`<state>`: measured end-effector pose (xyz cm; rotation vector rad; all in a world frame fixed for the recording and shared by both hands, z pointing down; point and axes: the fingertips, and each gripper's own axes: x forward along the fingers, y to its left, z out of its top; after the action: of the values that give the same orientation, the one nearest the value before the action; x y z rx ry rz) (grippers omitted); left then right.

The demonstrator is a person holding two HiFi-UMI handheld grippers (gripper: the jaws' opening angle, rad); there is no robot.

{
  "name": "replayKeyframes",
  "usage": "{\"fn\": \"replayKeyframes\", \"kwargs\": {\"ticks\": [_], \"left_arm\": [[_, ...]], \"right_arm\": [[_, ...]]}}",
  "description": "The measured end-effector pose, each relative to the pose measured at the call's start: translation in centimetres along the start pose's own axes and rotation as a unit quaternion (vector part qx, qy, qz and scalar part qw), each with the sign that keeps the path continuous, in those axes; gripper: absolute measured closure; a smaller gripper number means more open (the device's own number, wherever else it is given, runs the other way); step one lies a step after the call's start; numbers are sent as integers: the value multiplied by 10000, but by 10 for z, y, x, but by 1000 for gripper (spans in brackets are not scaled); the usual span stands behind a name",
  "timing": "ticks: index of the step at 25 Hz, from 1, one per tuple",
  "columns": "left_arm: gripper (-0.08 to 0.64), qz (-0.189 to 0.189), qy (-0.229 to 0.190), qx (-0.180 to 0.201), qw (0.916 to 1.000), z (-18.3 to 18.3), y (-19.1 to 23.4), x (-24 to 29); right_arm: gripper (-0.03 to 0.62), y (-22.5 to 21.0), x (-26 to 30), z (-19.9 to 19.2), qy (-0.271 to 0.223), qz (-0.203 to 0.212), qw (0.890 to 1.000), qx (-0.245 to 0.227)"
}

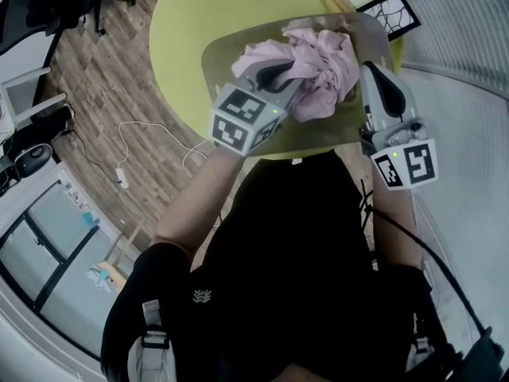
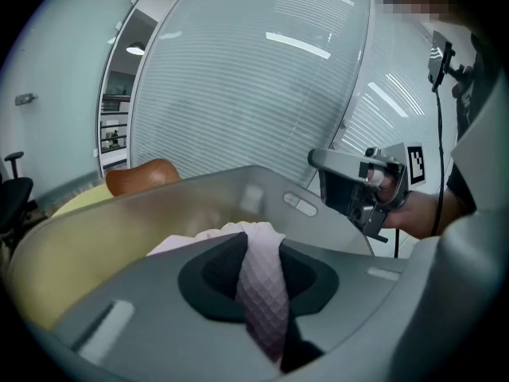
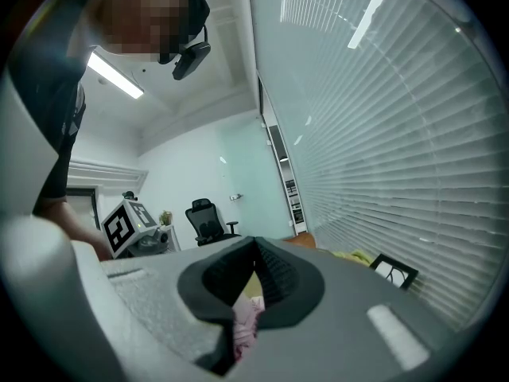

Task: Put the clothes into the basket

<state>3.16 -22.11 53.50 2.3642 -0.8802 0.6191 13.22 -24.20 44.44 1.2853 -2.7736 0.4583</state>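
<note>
I read both grippers as clamped on the clothes: the left gripper pinches a quilted fold between narrow jaws, and the right gripper nips an edge. In the head view the bundle lies at 1 o'clock from the left jaws and at 10 o'clock from the right. Its long axis runs 9-to-3, inside the outline of the basket. The fabric is pale pink, crumpled and limp.
</note>
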Motion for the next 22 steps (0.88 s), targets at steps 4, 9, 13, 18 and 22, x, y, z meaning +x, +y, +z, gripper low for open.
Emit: {"fn": "replayKeyframes", "kwargs": {"ticks": [4,9,13,18,22], "left_arm": [[489,-5,140,135,9998,-8,-1,9],[486,278,404,510,9975,-17,2,14],[485,552,638,816,9931,-24,7,17],[485,655,854,1147,9876,-27,3,21],[473,747,973,1351,9832,-27,2,24]], "right_arm": [[591,1,-2,0,-46,7,10000,9],[591,-1,-5,-1,-75,-9,10000,46],[591,-3,-8,2,-105,-32,9999,63],[591,-3,-12,4,-136,-16,9999,36],[591,-5,-15,3,-135,-27,9999,46]]}}
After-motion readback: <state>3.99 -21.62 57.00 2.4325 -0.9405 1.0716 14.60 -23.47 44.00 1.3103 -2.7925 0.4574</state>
